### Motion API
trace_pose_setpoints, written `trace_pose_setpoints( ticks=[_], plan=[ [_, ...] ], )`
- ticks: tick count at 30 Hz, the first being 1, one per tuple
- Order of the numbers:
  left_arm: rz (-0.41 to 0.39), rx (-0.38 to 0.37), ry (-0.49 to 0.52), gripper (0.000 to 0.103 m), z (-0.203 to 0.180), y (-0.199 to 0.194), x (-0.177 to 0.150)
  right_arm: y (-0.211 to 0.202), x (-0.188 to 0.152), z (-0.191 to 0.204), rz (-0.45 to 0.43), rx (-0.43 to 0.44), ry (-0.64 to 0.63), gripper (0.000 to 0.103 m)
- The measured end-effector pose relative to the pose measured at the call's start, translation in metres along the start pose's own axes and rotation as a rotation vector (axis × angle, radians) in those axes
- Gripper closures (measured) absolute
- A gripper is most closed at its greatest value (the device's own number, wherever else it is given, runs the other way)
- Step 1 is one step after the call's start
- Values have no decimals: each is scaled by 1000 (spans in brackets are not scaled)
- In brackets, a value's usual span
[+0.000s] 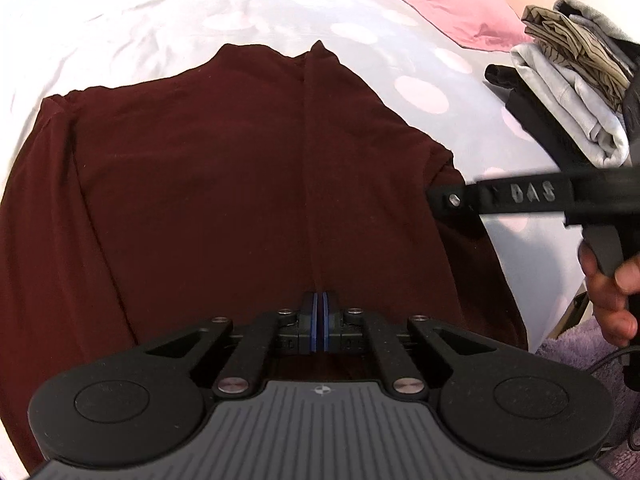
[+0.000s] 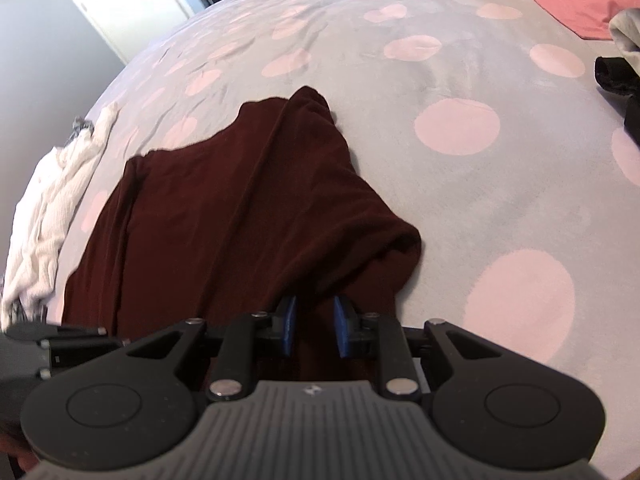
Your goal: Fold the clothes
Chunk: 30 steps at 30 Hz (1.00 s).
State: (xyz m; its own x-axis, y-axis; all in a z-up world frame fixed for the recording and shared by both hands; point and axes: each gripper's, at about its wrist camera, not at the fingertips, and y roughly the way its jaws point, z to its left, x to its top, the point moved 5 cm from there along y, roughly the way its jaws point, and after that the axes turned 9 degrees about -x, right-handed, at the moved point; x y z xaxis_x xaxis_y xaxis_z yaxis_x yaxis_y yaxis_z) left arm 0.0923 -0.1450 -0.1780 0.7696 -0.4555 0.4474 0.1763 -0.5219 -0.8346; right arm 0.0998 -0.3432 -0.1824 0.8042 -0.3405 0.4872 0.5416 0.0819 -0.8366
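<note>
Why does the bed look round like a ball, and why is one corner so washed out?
Both wrist views use fisheye lenses, so the spotted bedspread bulges and edges curve. In the left wrist view, strong light washes out the top-left bedding, while the maroon garment shows almost no detail. In the right wrist view, the door glares white and the white knit cloth at the left edge looks slightly soft.

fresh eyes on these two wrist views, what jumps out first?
A dark maroon garment spread across the polka-dot bedspread fills both views, with both grippers at its near edge. A stack of folded clothes sits at the far right, and a crumpled white garment lies to the maroon one's left.
</note>
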Motion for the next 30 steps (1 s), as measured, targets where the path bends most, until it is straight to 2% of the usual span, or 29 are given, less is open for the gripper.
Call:
trace_pose_setpoints(
  ticks=[4,5,6,10,15,18,22,23,26,30],
  plan=[
    [-6,-3,-4,102,1,-1,-1,6,6,-1,-13,6,67,79],
    [-8,-7,-12,102,2,-1,-1,6,7,-2,-16,-2,75,86],
    [-11,-11,-17,102,3,-2,-1,6,8,-3,-17,-9,84,100],
    [-25,-21,-11,102,1,-2,1,-2,11,-14,-26,-36,119,100],
    [-24,-21,-4,103,0,-1,6,-21,19,-33,-52,-122,172,101],
    [-10,1,13,103,0,1,5,-23,22,-46,-42,-153,206,101],
    [-15,3,6,103,2,0,5,-14,21,-51,-23,-129,184,99],
    [-18,2,7,103,2,-1,5,-15,21,-52,-25,-126,180,95],
    [-24,4,16,103,-2,-8,3,-26,20,-53,-47,-131,171,88],
    [-18,-8,38,103,-10,-17,-5,-43,11,-52,-63,-114,154,88]
  ],
)
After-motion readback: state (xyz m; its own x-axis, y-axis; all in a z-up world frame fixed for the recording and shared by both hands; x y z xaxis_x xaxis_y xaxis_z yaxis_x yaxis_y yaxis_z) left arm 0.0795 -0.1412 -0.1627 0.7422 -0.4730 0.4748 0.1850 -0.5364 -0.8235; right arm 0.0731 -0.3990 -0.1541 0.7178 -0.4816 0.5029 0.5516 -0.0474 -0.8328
